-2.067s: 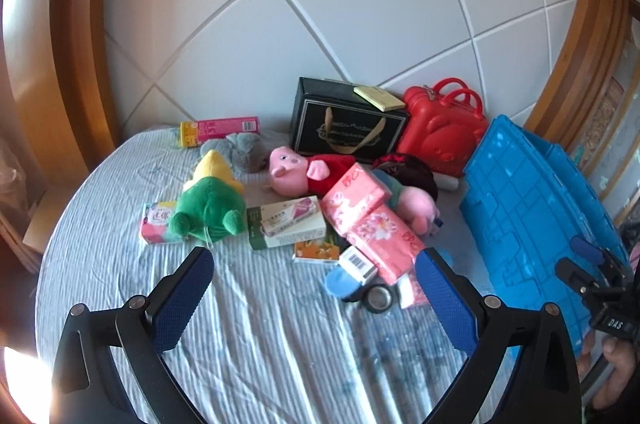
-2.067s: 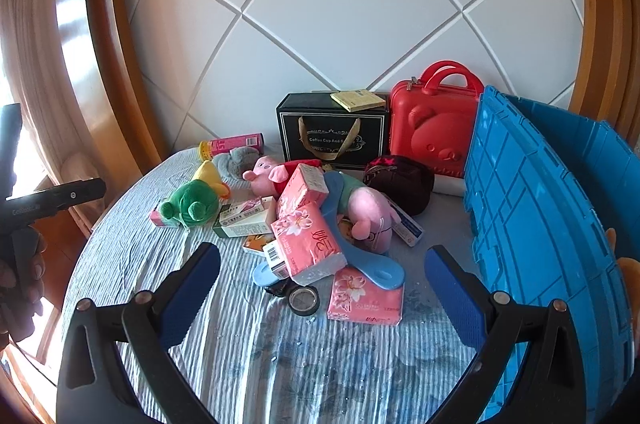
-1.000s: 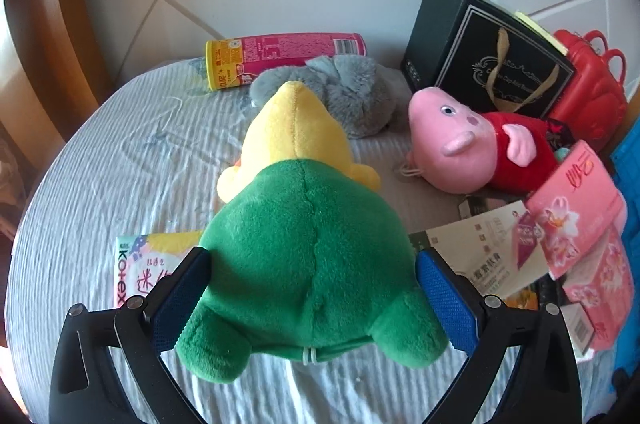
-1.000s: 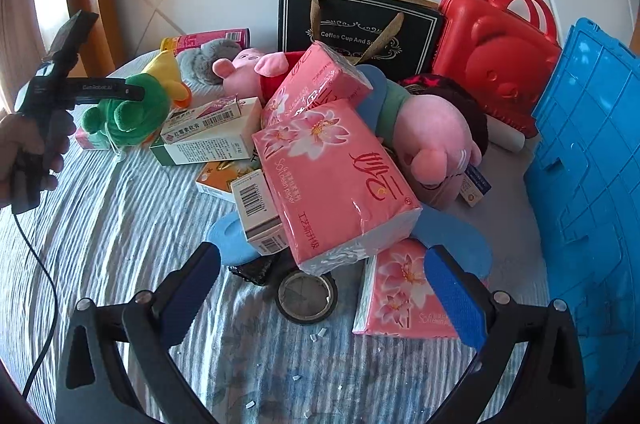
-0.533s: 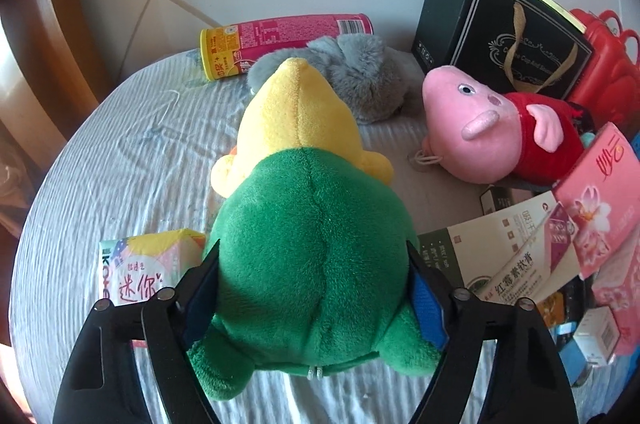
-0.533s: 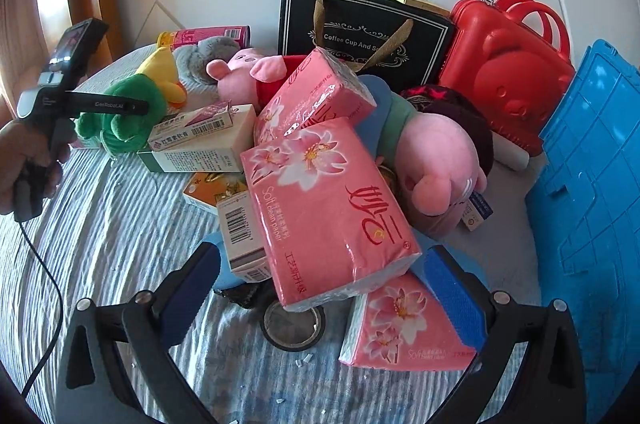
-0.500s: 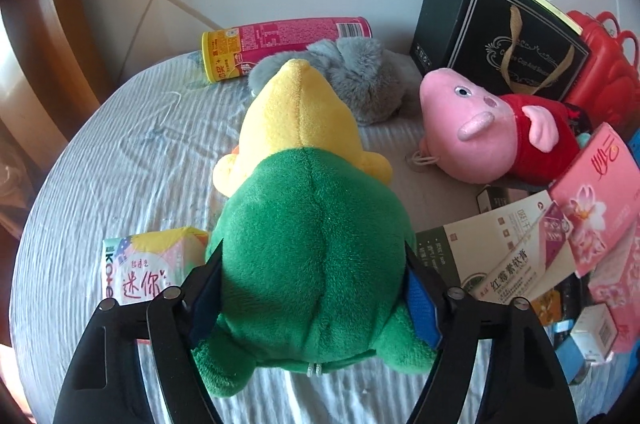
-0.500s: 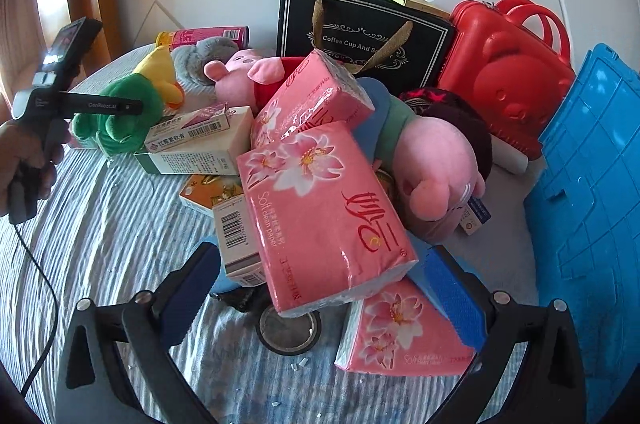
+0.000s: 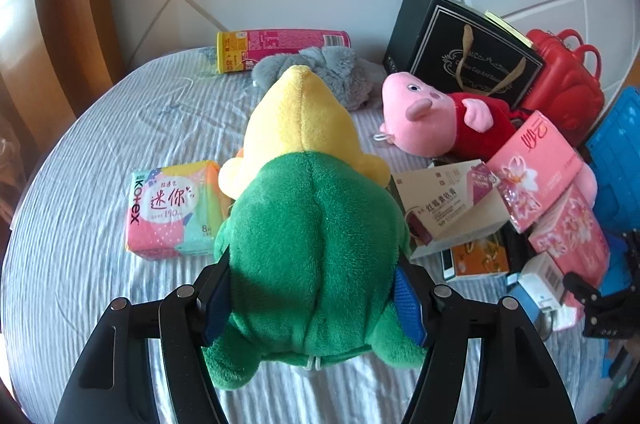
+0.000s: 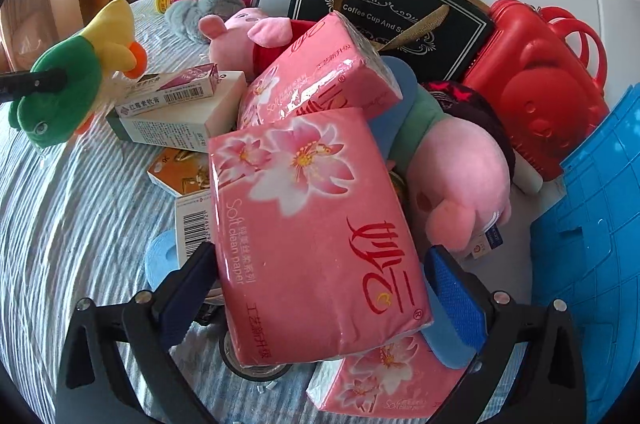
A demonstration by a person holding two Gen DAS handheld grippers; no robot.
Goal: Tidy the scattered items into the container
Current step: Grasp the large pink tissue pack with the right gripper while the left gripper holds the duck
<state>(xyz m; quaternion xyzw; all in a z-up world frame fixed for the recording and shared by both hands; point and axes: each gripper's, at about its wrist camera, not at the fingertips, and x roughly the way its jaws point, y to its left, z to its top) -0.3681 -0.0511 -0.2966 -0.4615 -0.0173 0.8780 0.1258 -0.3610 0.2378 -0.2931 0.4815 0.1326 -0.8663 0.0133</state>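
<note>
In the left wrist view a green and yellow plush toy (image 9: 304, 244) fills the space between my left gripper's (image 9: 312, 268) blue pads. The jaws are closing and both pads press into its sides. The right wrist view shows the same plush toy (image 10: 60, 95) at the far left, tilted. My right gripper (image 10: 320, 256) straddles a large pink tissue pack (image 10: 304, 224) that tops the pile. Its jaws are closing, with the pack between them and no squeeze visible. The blue container (image 10: 592, 224) stands at the right.
The pile holds a second tissue pack (image 10: 320, 75), a third (image 10: 380, 380), pig plushes (image 10: 460, 175), boxes (image 9: 448, 207) and a tape roll (image 10: 256, 372). A Kotex pack (image 9: 168, 207), pink can (image 9: 280, 47), black gift box (image 10: 384, 11) and red case (image 10: 540, 95) lie around.
My left jaws closed onto the green plush, which shifted off the Kotex pack. My right gripper dropped closer to the large tissue pack and its jaws narrowed around it.
</note>
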